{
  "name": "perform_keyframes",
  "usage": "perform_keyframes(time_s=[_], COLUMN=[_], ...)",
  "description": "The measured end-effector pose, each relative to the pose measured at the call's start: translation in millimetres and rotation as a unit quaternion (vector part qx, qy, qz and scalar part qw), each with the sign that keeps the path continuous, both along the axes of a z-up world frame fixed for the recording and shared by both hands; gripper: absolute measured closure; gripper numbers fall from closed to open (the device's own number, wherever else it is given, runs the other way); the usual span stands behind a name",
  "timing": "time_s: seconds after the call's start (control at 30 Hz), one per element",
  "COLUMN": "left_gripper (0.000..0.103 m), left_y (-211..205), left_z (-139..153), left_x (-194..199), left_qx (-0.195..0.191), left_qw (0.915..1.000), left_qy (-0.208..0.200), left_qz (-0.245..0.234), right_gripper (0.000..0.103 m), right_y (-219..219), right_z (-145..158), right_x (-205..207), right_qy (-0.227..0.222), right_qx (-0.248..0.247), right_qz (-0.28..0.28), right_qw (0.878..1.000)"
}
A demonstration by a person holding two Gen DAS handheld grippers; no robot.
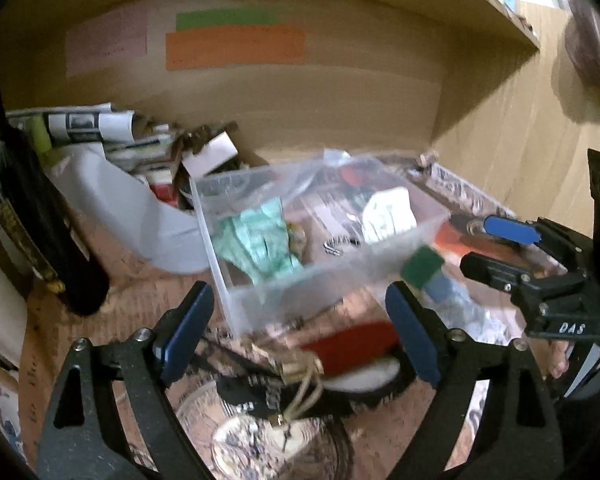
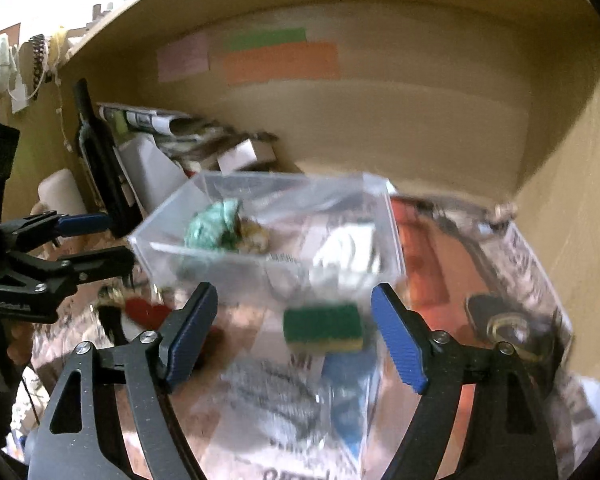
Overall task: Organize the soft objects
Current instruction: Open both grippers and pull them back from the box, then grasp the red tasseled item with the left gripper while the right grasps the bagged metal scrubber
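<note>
A clear plastic box (image 1: 236, 300) (image 2: 148, 248) stands on the shelf in front of both grippers. In it lie a crumpled teal cloth (image 1: 260, 236) (image 2: 212, 228) and a white soft item (image 1: 388, 212) (image 2: 348, 252). A green and yellow sponge (image 2: 322, 326) (image 1: 420, 266) lies outside the box at its near side, between my right gripper's fingers. My right gripper (image 2: 296, 340) is open and empty. My left gripper (image 1: 300, 328) is open and empty, just short of the box's near corner. Each gripper shows at the edge of the other's view.
A dark wine bottle (image 1: 40, 220) (image 2: 100, 160) stands at the left. Rolled papers and boxes (image 1: 100, 124) pile up at the back left. A red heart shape (image 1: 352, 344) (image 2: 146, 312), a patterned glass dish (image 1: 260, 440) and printed papers (image 2: 280, 400) lie in front. Wooden shelf walls enclose the space.
</note>
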State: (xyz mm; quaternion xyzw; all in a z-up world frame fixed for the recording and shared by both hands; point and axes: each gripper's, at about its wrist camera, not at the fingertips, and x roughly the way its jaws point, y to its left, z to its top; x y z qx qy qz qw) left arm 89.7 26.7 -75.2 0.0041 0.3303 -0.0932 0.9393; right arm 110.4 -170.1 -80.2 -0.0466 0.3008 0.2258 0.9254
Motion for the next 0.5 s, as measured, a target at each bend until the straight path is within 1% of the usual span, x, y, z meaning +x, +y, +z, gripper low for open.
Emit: perform_keyframes(time_s=[0.17,0.27,0.37,0.43,0.5], left_gripper=[0.015,0.015,0.015,0.015,0.015], left_y=[-4,-6,-7,-6,-5], left_z=[-16,-23,-30,-34,-38], left_x=[-17,-21,-19,-14,-7], left_qx=[0.002,0.003,0.008,0.006,0.001], left_qw=[0.9998,0.9996,0.9994,0.9991,0.9988], left_qy=[0.020,0.028,0.034,0.041,0.048], left_qz=[-0.005,-0.006,-0.003,-0.002,0.004], right_gripper=[0.026,0.026,0.025,0.020,0.019], right_y=[-13,-18,-22,-22,-21], right_z=[-16,-24,-31,-35,-38], right_x=[-9,-14,-17,-19,-20], right_qy=[0.029,0.044,0.059,0.068,0.073], right_qx=[0.005,0.010,0.019,0.025,0.026], right_qz=[-0.012,-0.018,-0.020,-0.018,-0.015], right_qw=[1.000,0.999,0.998,0.997,0.997])
